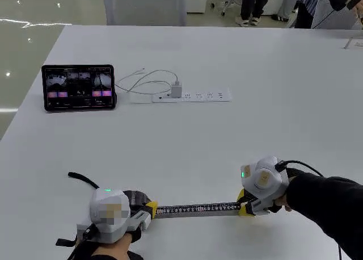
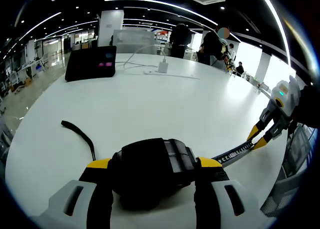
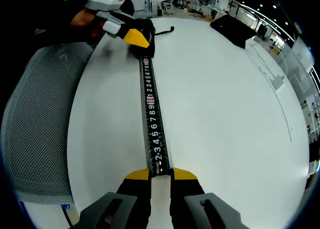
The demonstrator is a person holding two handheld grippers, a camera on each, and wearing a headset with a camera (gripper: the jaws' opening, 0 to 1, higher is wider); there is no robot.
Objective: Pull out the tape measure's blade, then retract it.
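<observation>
Two claws clamp: left claw (image 2: pixel 154 164) on the tape measure case (image 2: pixel 150 184), right claw (image 3: pixel 160 175) hiding the blade (image 3: pixel 151 114) tip.

Bright, even light from ceiling strips (image 2: pixel 150 0) — soft shadows, glare on the floor (image 1: pixel 28 21), fisheye-bent edges.

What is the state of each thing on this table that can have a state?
Tape measure case: clamped in the left claw.
Blade: pulled out, its tip clamped in the right claw.
Tablet: screen on.
Charger: plugged into the power strip.
</observation>
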